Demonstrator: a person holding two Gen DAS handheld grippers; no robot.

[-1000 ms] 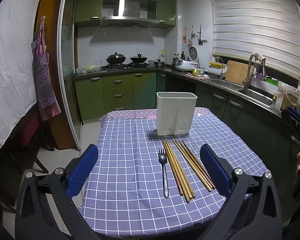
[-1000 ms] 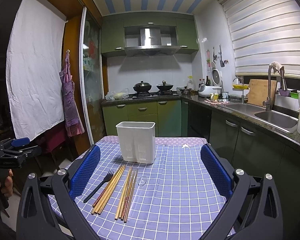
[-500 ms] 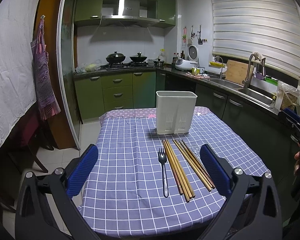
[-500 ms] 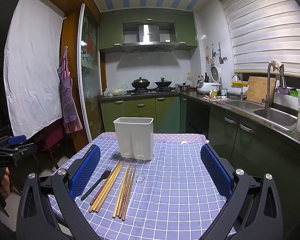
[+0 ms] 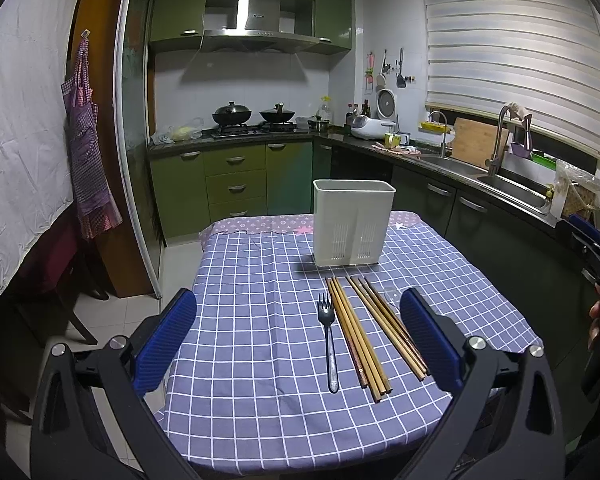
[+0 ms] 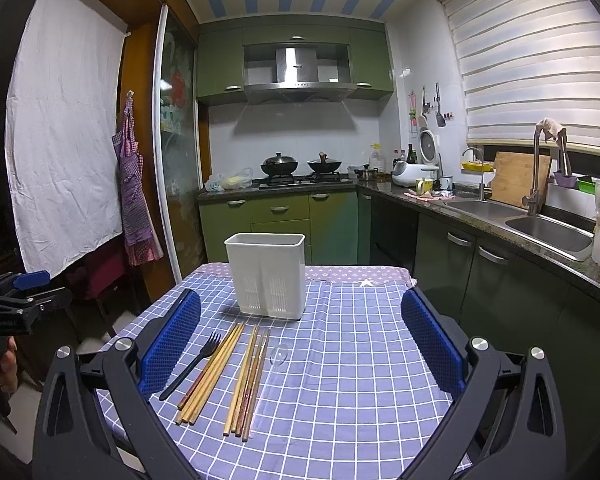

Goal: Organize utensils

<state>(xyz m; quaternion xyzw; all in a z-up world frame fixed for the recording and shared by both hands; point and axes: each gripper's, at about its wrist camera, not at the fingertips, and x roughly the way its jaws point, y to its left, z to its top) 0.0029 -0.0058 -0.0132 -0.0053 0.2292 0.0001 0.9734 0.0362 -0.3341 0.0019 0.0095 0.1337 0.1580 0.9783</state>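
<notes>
Progress is nil as far as I can judge: the white utensil holder stands upright with nothing showing above its rim, and every utensil lies flat on the checked tablecloth in front of it. I see a black fork, two bundles of wooden chopsticks, and a clear plastic spoon beside them. I hold the left gripper and right gripper above the near edge, jaws wide, gripping nothing.
</notes>
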